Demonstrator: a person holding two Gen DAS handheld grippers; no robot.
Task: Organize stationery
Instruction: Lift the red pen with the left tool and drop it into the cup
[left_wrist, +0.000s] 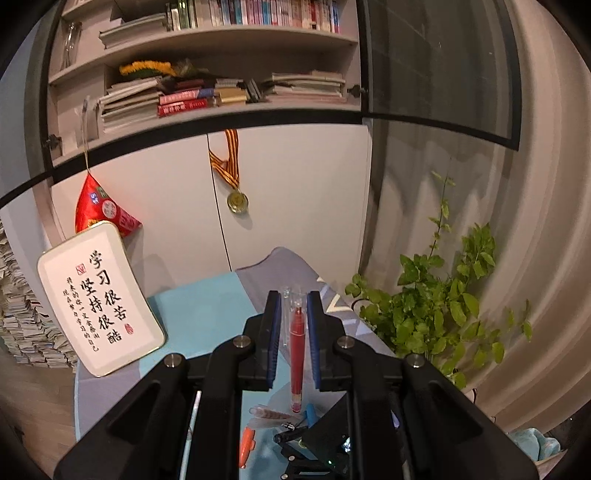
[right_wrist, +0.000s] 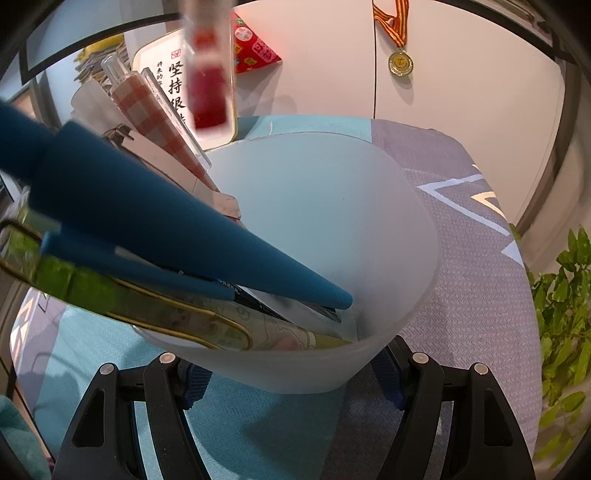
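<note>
Two large characters, 坚持, mark the tray (right_wrist: 173, 74).

**Two wrist fisheyes, both facing the cabinet wall**

Left wrist view looks along its tongs (left_wrist: 291, 314), raised and mildly tilted down, table beyond. Right wrist view tips steeply down, very close on the frosted cup (right_wrist: 369, 221) ahead. Shared: medal (left_wrist: 237, 202) (right_wrist: 400, 63), calligraphy plaque (left_wrist: 99, 299) (right_wrist: 162, 70), red pen (left_wrist: 296, 354) (right_wrist: 207, 88).
</note>
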